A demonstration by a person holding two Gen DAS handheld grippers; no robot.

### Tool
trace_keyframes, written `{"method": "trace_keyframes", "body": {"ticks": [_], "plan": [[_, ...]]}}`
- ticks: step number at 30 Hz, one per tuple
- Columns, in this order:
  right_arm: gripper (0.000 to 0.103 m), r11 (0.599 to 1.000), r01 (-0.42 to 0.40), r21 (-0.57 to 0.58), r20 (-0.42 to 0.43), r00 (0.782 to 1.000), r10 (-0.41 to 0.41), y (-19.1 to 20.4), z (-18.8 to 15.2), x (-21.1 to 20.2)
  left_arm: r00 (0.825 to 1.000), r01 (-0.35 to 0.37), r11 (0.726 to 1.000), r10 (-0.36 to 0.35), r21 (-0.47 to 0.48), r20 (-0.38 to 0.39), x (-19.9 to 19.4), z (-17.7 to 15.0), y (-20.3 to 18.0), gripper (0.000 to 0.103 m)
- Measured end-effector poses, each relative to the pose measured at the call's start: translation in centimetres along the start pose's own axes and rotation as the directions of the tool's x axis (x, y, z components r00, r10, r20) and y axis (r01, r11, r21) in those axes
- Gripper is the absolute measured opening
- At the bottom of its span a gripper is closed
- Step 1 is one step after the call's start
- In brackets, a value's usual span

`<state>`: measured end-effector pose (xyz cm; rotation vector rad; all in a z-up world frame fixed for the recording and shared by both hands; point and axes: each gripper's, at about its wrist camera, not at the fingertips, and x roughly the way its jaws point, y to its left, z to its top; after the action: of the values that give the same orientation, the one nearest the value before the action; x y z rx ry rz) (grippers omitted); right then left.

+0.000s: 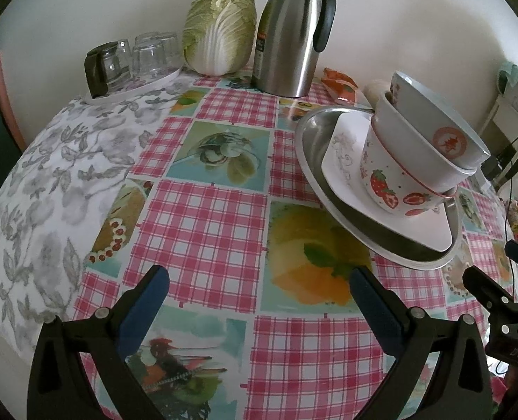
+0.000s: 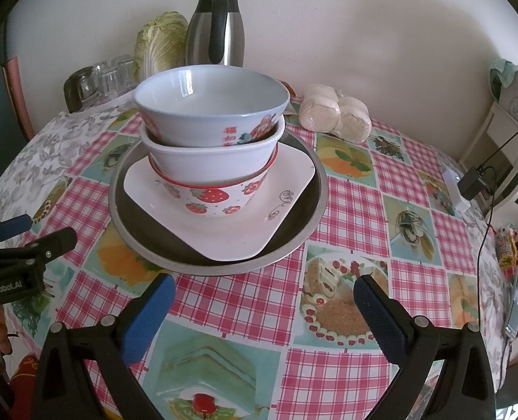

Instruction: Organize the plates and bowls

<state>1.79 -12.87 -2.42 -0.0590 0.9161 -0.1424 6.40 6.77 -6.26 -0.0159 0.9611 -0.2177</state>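
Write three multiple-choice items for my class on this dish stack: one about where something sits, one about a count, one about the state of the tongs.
1. Where does the square white plate sit?
A. Inside the metal plate
B. Under the thermos
C. On the glasses tray

2. How many bowls are stacked on it?
A. One
B. Three
C. Five

3. What state are the right tongs in?
A. Shut on a bowl
B. Open, holding nothing
C. Shut on the plate

Answers:
1 A, the metal rim rings the white plate.
2 B, the strawberry bowl, the white bowl and the pale blue bowl are nested.
3 B, the blue pads stand wide apart over the tablecloth.
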Motion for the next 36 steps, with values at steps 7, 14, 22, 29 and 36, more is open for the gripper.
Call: {"method": "trace_keyframes", "body": {"ticks": [7,14,22,29,36], "plan": [[0.103,1.0,0.0,-0.001,-0.001,1.0,0.0,0.0,-0.03,0.03,1.0,0.005,1.0,-0.005,0.001,0.0,0.02,0.03,-0.05,0.103],[0.103,1.0,0.0,-0.003,-0.003,1.0,0.0,0.05,-0.06,0.1,1.0,0.009,1.0,-0.009,0.002,0.001,0.01,0.05,-0.05,0.103],[0.103,1.0,0.0,-0.007,-0.005,1.0,0.0,0.06,-0.16,0.15,1.0,0.009,1.0,-0.009,0.002,0.001,0.02,0.03,-0.02,0.103],[0.103,1.0,0.0,-0.009,-0.008,1.0,0.0,0.05,-0.12,0.19,1.0,0.011,1.0,-0.011,0.002,0.003,0.01,0.01,-0.01,0.103],[0.103,1.0,0.0,-0.009,-0.009,1.0,0.0,0.07,-0.14,0.21,1.0,0.018,1.0,-0.018,-0.002,0.009,-0.11,0.1,-0.05,0.103]]}}
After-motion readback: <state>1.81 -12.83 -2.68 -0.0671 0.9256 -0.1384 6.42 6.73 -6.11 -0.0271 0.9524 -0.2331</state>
